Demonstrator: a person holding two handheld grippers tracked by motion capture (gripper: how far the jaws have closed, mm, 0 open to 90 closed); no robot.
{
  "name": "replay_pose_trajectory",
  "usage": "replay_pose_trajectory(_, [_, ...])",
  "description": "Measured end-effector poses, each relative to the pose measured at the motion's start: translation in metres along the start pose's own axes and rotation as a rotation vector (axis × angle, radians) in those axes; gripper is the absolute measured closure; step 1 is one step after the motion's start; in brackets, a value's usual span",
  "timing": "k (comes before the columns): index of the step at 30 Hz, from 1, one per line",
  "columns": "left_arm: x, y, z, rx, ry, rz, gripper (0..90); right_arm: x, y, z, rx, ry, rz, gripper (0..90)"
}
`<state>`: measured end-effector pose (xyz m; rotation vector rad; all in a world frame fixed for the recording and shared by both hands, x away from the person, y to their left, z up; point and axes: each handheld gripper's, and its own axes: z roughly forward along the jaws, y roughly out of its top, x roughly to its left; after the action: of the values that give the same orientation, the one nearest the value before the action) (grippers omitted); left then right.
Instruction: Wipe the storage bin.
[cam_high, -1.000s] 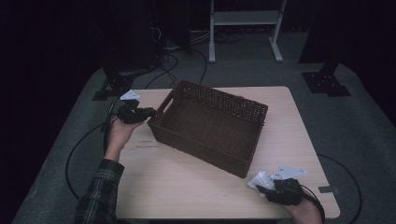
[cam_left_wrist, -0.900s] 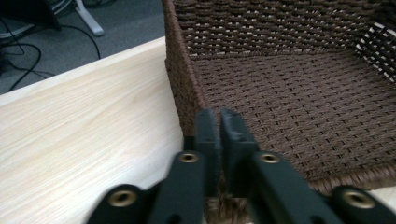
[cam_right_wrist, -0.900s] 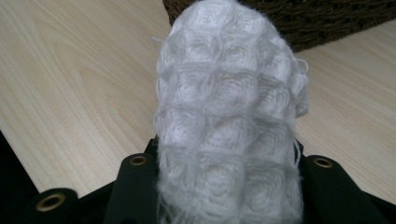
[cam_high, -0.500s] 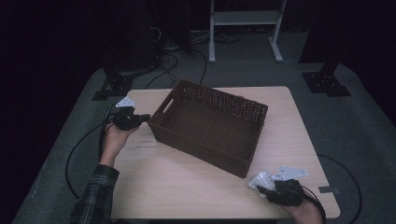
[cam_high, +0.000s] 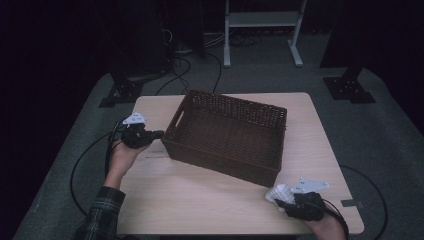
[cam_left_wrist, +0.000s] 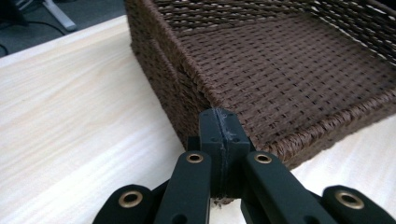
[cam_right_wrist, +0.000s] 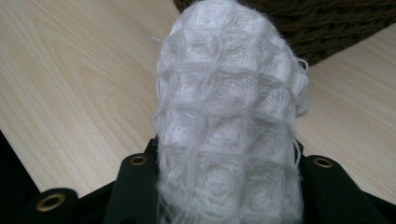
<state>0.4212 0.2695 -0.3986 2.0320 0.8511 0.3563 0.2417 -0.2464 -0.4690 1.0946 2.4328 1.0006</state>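
We find the left gripper (cam_high: 159, 134) clenched on nothing, its two black jaws pressed flat together in the left gripper view, tips just beside the near left corner of the brown wicker basket (cam_high: 227, 135) and pointing at its short handled end. The hand (cam_high: 122, 155) that carries it rests over the left edge of the pale wooden table (cam_high: 200, 200), a plaid sleeve (cam_high: 100, 215) behind it. At the table's near right corner we see the right gripper (cam_high: 280, 200) grasping a white knitted cloth (cam_right_wrist: 229, 121), a bumpy, quilted bundle that rises between its jaws and hides their tips in the right gripper view. That cloth sits off the basket's near right corner, outside the rim. The basket itself lies at an angle across the middle of the table.
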Motion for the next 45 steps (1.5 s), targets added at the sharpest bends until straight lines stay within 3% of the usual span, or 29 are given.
replay_pose_trajectory(13, [-0.036, -0.012, -0.005, -0.042, -0.069, 0.027, 90.0, -0.004, -0.001, 0.002, 0.006, -0.013, 0.015, 55.7])
replay_pose_trajectory(18, [-0.053, -0.014, -0.005, -0.049, -0.103, 0.058, 89.9, -0.009, -0.003, 0.002, 0.013, 0.0, 0.052, 55.9])
replay_pose_trajectory(23, [-0.07, -0.016, -0.004, -0.06, -0.141, 0.077, 89.9, -0.011, -0.003, 0.001, 0.016, -0.039, 0.071, 56.0])
replay_pose_trajectory(28, [-0.082, -0.017, -0.002, -0.062, -0.166, 0.095, 89.8, -0.015, -0.004, 0.001, 0.015, -0.046, 0.095, 55.9])
replay_pose_trajectory(29, [-0.087, -0.017, -0.001, -0.066, -0.174, 0.101, 89.8, -0.014, -0.004, 0.001, 0.005, -0.066, 0.088, 55.9])
replay_pose_trajectory(35, [-0.104, -0.015, 0.003, -0.065, -0.201, 0.118, 89.3, -0.014, -0.004, 0.002, 0.004, -0.033, 0.097, 56.0])
replay_pose_trajectory(38, [-0.117, -0.014, 0.008, -0.069, -0.228, 0.132, 88.5, -0.013, -0.004, 0.003, 0.004, -0.028, 0.084, 56.6])
replay_pose_trajectory(40, [-0.119, -0.014, 0.009, -0.067, -0.232, 0.139, 87.7, -0.012, -0.004, 0.003, 0.005, -0.026, 0.077, 56.7])
replay_pose_trajectory(43, [-0.12, -0.014, 0.008, -0.066, -0.22, 0.139, 77.4, -0.012, -0.004, 0.004, 0.002, -0.024, 0.068, 56.7])
replay_pose_trajectory(45, [-0.12, -0.016, 0.007, -0.072, -0.217, 0.128, 65.8, -0.012, -0.004, 0.004, 0.001, -0.023, 0.075, 56.8])
